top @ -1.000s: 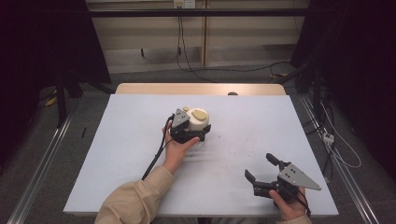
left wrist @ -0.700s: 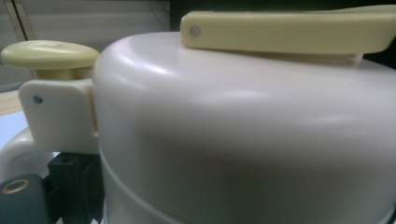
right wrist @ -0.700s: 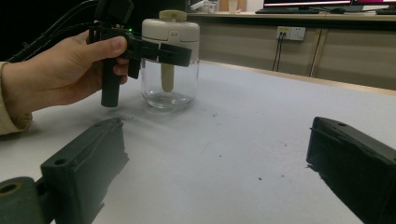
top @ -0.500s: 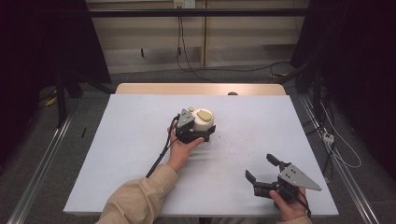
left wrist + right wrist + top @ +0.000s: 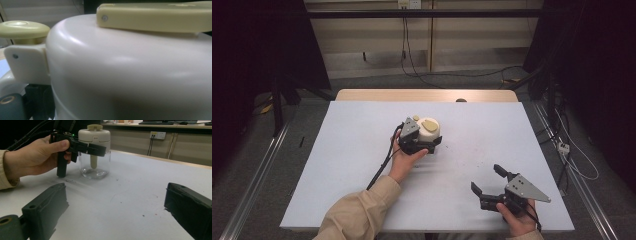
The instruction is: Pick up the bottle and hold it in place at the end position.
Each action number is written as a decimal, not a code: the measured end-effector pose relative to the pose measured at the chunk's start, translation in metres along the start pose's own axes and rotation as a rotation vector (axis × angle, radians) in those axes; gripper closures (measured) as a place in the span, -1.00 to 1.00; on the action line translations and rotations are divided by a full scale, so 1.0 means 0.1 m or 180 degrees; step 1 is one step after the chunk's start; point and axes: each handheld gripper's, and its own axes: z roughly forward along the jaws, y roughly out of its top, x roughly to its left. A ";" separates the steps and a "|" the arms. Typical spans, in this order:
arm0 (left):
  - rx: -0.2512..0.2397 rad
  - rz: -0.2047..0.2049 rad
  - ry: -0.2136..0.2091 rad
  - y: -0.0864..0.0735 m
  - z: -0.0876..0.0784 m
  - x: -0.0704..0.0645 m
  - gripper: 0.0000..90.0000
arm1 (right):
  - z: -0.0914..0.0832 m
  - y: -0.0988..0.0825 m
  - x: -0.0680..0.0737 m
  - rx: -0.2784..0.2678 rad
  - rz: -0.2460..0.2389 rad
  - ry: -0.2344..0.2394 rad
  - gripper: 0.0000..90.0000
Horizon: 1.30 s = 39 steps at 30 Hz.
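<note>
Cream domed lid very close, blurred. Flat pale-yellow bar lies across its top, small screw at its near end. Round yellow knob at left, above a cream bracket with a screw.

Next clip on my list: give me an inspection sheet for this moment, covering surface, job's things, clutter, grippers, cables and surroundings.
Surface: white table, with faint dark specks and smudges near the middle.
Job's things: one jar with a clear glass body and a cream lid, upright on the table; a cream knob on top, a cream stem inside.
Clutter: nothing seen.
Grippers: left hand-held gripper at the jar, its jaws reaching along the jar just under the lid; whether they pinch it cannot be told. Right hand-held gripper open, near the table's front right, holding nothing.
Cables: a black cable trails from the left gripper toward the front edge.
Surroundings: floor cables beyond the table; wall sockets behind.
</note>
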 end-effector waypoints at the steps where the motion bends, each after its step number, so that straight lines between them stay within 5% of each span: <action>1: 0.0008 0.0012 -0.0002 0.00 0.00 0.00 -0.87 | 0.00 0.00 0.00 0.0001 -0.0001 -0.0002 -0.91; 39: 0.0053 0.0033 -0.0036 -0.02 -0.05 0.01 -0.89 | 0.06 0.01 -0.01 0.0075 0.0058 0.0015 -0.92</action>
